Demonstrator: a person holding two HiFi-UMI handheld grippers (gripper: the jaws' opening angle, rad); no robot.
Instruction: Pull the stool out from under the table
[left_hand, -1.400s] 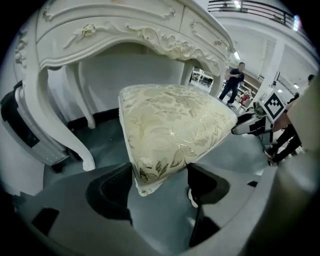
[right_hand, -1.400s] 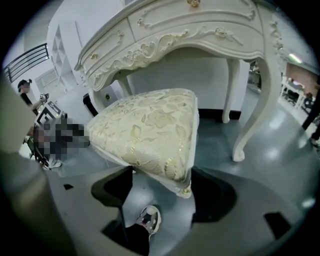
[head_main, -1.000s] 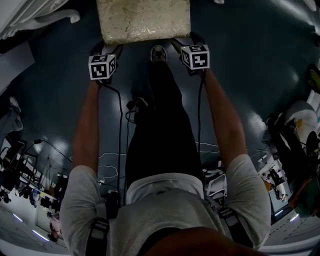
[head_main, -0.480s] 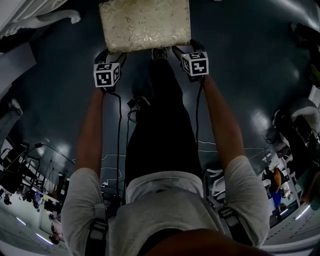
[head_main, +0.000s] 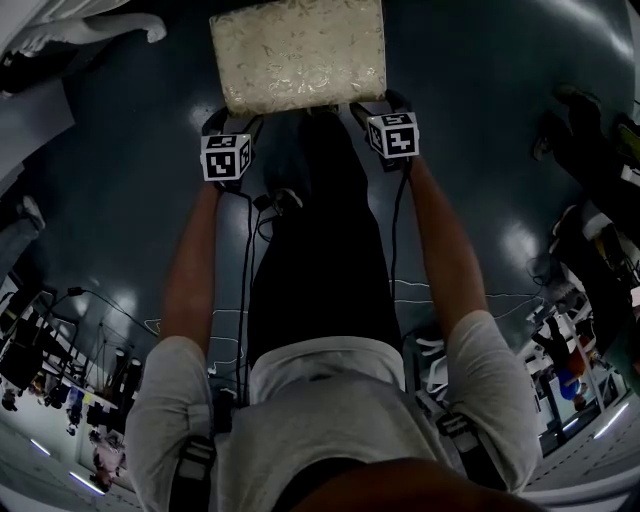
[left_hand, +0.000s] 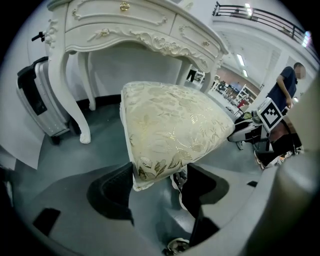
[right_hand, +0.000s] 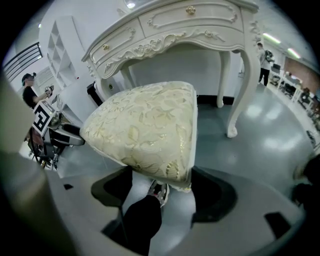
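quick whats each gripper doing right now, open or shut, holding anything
Left gripper: closed on a near corner of the cream gold-patterned cushioned stool.
Right gripper: closed on the stool's other near corner.

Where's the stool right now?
Head view, top centre: the stool stands on the floor, its two near corners gripped by the left claw and right claw, with the white table behind it.
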